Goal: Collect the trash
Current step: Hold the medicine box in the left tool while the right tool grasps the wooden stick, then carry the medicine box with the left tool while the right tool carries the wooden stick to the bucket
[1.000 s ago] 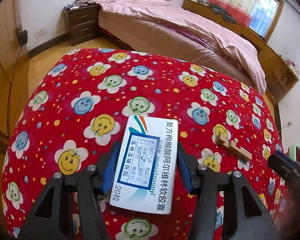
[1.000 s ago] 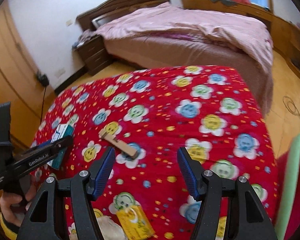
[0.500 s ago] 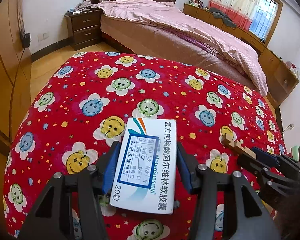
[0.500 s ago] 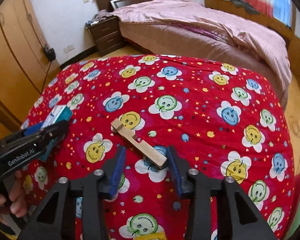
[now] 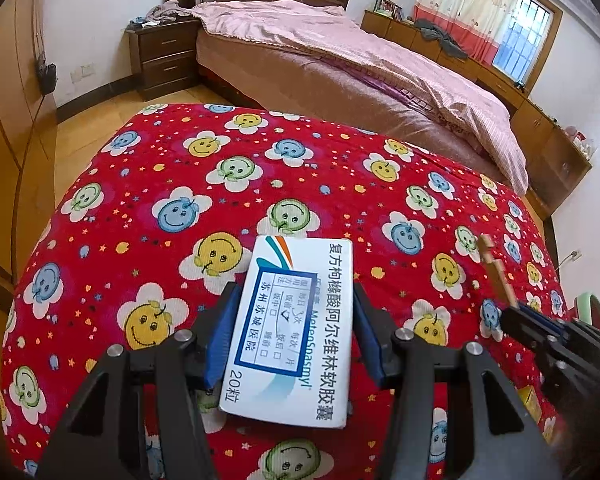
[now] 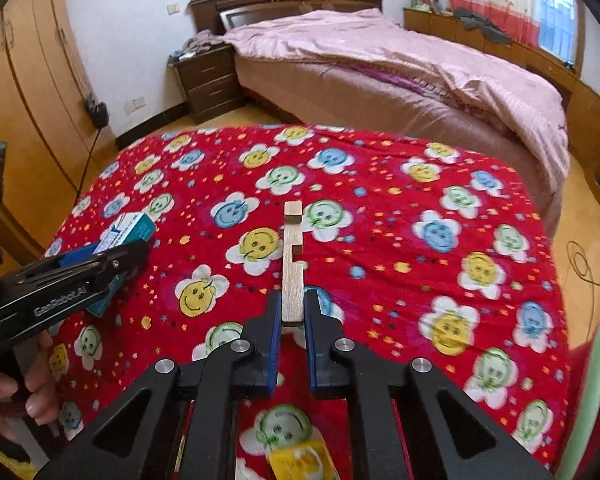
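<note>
Right gripper point(image 6: 292, 320) of mine is clamped on the near end of the notched wooden stick point(image 6: 293, 264), which points away over the red smiley-flower cloth point(image 6: 400, 232); my left gripper point(image 5: 294, 332) grips the white medicine box point(image 5: 296, 332) by its long sides, above that same cloth

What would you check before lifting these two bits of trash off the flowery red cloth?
1. Left tongs grip the medicine box: ok.
2. Right tongs shut on the wooden strip: ok.
3. Strip gripped near its end only, so it may tilt: not ok.
4. Tongs apart from each other: ok.
5. Yellow wrapper on the red cloth, uncollected: not ok.
6. Bin location: cannot tell.
</note>
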Motion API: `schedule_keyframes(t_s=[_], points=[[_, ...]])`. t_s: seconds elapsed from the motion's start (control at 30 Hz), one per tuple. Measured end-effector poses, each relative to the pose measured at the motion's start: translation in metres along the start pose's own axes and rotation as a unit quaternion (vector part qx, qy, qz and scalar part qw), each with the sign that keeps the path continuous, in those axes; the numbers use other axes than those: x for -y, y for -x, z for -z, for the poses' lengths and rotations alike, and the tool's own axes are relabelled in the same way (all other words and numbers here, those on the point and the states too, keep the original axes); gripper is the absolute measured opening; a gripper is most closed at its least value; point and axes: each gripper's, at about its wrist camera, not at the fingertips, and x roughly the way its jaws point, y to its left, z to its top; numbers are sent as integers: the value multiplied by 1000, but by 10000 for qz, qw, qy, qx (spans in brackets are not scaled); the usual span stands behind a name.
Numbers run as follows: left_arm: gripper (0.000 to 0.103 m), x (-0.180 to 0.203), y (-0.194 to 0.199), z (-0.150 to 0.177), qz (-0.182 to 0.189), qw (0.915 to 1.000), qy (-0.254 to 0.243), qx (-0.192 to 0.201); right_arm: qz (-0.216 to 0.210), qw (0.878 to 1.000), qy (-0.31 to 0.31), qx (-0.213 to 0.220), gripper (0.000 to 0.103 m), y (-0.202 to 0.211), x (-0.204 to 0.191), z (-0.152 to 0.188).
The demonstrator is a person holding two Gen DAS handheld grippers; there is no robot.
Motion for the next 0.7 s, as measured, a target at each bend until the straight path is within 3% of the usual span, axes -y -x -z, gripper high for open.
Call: schedule_keyframes(t_s=[0.4,0.7], points=[[54,2,8,-1,195,9997,83,114,427,9944,-793,558,10,79,42,34],[54,21,21,1,514,9984,-117,207,968,9799,-1474,935,10,144,86,78]])
